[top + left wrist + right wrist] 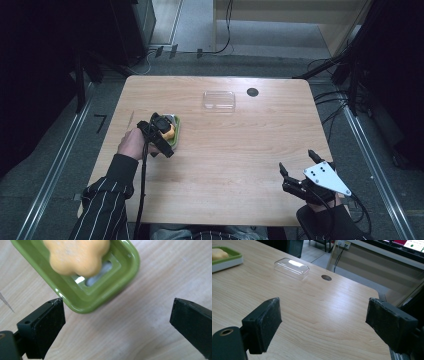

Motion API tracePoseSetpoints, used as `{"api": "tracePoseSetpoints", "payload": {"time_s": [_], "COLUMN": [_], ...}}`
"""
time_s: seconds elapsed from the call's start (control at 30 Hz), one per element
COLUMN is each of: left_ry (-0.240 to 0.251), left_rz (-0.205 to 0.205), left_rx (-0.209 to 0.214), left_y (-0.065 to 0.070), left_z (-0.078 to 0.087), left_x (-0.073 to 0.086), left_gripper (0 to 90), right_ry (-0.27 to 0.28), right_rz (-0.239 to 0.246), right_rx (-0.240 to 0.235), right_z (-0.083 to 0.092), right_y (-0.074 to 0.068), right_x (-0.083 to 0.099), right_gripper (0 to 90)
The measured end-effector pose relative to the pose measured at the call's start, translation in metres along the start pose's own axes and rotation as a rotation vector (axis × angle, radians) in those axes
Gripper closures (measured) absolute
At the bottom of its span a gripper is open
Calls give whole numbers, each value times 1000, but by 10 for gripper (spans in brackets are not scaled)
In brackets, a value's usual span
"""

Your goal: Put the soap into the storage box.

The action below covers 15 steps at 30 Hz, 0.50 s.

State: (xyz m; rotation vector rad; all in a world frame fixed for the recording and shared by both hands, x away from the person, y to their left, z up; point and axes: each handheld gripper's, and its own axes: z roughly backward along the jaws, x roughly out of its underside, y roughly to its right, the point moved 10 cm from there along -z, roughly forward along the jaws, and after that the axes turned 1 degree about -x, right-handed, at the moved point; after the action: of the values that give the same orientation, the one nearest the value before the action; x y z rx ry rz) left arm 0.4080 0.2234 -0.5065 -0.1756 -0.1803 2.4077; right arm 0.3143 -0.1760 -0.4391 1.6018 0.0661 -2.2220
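Near the desk's [240, 165] front right corner, the right tongs [299, 165] hover with jaws spread wide, nothing between them. Farther in, by the left edge, the left tongs [167, 134] sit over the green dish [100, 293], jaws wide and clear of it; one jaw stands just beside the dish's rim. The orange flower-shaped soap [78, 255] lies in the dish. Beyond, toward the far edge, a clear lid [219, 100] rests on the desk, with a round hole [252, 92] just beside it. No writing can be read on any of them.
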Motion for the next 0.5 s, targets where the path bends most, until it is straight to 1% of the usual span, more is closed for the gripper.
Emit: {"api": "tracePoseSetpoints", "payload": {"time_s": [0.1,0.17,0.23,0.3,0.43,0.5], "left_ry": [-3,0,-5,-3,-10,-8], "left_rz": [-7,-5,-15,-18,-33,-33], "left_rx": [9,3,6,-5,-5,-1], "left_y": [7,10,14,17,23,26], "left_z": [0,1,1,2,3,2], "left_x": [5,9,13,17,26,30], "left_gripper": [0,0,0,0,0,0], "right_ry": [0,0,0,-1,2,1], "right_rz": [0,0,0,-2,0,-2], "right_rx": [-1,0,0,0,3,2], "right_z": [0,0,0,0,0,0], "right_y": [0,0,0,0,1,0], "right_x": [0,0,0,0,0,0], "right_gripper": [133,133,133,133,133,134]}}
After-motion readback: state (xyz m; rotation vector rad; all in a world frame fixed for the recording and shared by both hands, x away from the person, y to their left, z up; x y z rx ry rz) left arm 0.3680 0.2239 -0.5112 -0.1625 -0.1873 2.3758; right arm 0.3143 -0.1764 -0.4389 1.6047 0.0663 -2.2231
